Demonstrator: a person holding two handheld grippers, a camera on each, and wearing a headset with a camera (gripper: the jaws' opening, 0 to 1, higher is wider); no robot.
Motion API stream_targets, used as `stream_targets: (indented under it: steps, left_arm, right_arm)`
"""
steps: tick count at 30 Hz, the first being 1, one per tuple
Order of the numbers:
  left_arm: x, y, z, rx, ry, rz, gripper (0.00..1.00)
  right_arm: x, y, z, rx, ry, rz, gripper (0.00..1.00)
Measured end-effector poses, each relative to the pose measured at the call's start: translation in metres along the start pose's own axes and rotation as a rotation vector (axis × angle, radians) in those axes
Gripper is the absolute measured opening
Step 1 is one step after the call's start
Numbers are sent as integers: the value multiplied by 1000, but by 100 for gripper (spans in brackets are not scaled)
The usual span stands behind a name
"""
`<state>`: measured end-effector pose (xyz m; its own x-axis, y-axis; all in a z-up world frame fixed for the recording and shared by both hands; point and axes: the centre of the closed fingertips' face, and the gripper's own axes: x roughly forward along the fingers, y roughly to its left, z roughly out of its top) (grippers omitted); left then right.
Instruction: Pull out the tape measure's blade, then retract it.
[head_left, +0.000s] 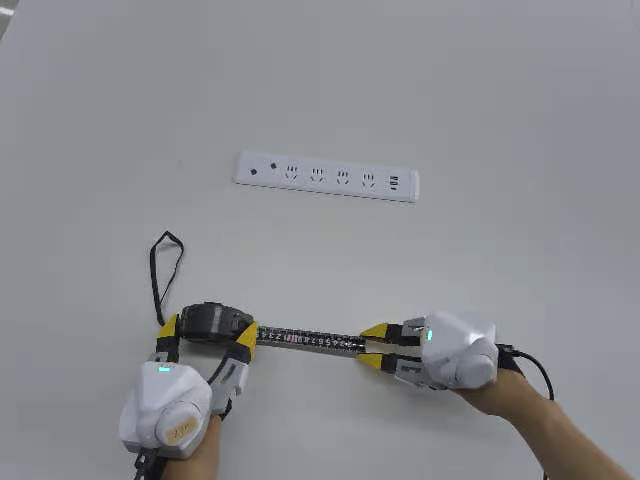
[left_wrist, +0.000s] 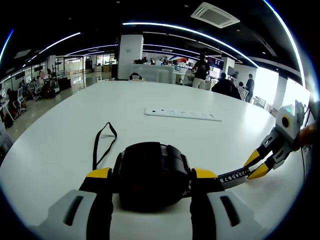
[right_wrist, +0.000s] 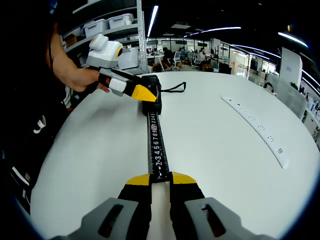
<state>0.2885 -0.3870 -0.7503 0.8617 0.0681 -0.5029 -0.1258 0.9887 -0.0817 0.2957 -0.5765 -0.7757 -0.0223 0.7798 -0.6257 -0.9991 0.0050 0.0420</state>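
Black tape measure (head_left: 215, 320), lying nearer the person than the white power strip (head_left: 327, 177), is clamped in the left tool (head_left: 207, 331); its numbered blade (head_left: 310, 340), pinched by the right tool (head_left: 373, 345), should be drawn straight and level

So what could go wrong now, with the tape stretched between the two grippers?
1. The right gripper pinches only the very end of the blade; if it slips, the blade could snap back into the case.
2. The left gripper holds the rounded case by its sides; a harder pull might twist or drag it loose.
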Motion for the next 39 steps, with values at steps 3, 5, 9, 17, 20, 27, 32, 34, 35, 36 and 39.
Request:
stream_targets:
  steps: [3, 5, 9, 17, 20, 27, 32, 34, 35, 36, 39]
  left_arm:
    - [0, 0, 1, 0, 1, 1, 59]
    - [0, -1, 1, -1, 0, 1, 59]
    - [1, 2, -2, -1, -1, 2, 59]
    - [1, 1, -1, -2, 0, 1, 59]
    - [0, 0, 0, -1, 0, 1, 59]
    - [-1, -1, 1, -2, -1, 2, 59]
    - [-2, -2, 2, -2, 0, 2, 59]
    - [-2, -3, 3, -2, 0, 2, 59]
    - [-2, -3, 3, -2, 0, 2, 59]
    - [-1, -2, 2, -2, 0, 2, 59]
    - [0, -1, 1, -2, 1, 2, 59]
  right_arm:
    - [3, 0, 2, -1, -2, 1, 11]
    - [4, 1, 4, -3, -2, 1, 11]
    - [6, 1, 5, -4, 0, 0, 11]
    - [14, 2, 12, -7, -4, 0, 11]
    - [18, 3, 15, -6, -6, 2, 11]
    - [26, 4, 21, -7, -9, 4, 11]
    - [31, 3, 26, -10, -12, 2, 11]
    - [34, 3, 26, -12, -12, 1, 11]
    - [35, 3, 27, -13, -12, 1, 11]
    - [36, 3, 28, -14, -13, 0, 11]
    - [39, 4, 31, -13, -14, 0, 11]
